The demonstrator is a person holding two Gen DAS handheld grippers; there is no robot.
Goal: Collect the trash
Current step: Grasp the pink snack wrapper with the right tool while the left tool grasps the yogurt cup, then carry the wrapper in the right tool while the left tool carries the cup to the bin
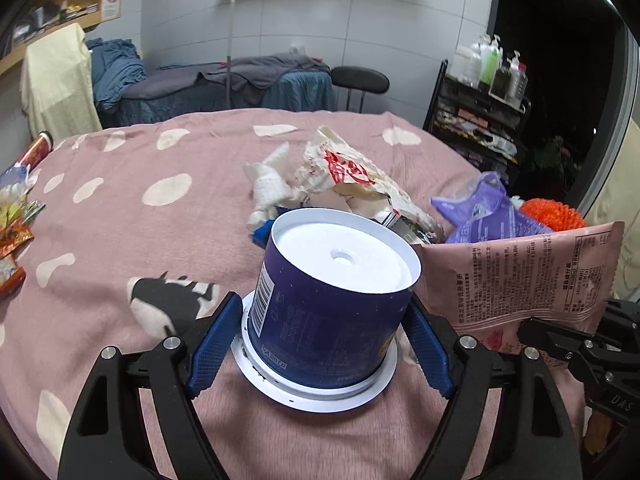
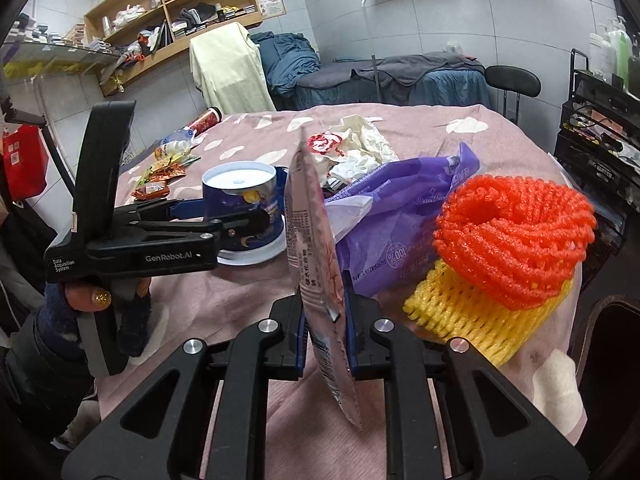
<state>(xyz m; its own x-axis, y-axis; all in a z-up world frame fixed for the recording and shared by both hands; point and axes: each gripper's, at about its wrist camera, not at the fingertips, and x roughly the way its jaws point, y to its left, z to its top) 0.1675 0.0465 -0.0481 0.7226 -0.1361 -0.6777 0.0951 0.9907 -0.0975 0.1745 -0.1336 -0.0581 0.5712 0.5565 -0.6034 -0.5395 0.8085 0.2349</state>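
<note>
**Trash on the pink blanket, one piece in each gripper's reach**

Pink blanket (image 1: pixel 120 232) with pale blotches covers the surface I am working over, and its near edge is cut off by my own gripper frames in both views.

Closest to me on the right, my right gripper (image 2: pixel 324 320) is nearly closed, its blue pads clamped on a pink snack wrapper (image 2: pixel 316 240) that stands on edge. Seen edge-on, its print is unreadable from this side; the left wrist view shows its back panel, though its far corner runs behind the gripper there.

On the left, my left gripper (image 1: pixel 320 344) stands wide, with an upside-down blue tub (image 1: pixel 332 280) on its white lid between the blue pads. I cannot tell whether the pads actually touch its wall. A gloved hand (image 2: pixel 100 304) holds that gripper, mostly hidden behind the handle.

Just right of the wrapper lie a purple bag (image 2: pixel 404 216) and an orange foam net (image 2: pixel 516 236) stacked on a yellow foam net (image 2: pixel 472 320). Behind the tub, a crumpled paper bag (image 1: pixel 352 176) partly hides some white tissue (image 1: pixel 272 180). Small packets (image 2: pixel 164 176) and a bottle (image 2: pixel 176 146) sit at the far left edge, too small to make out.
</note>
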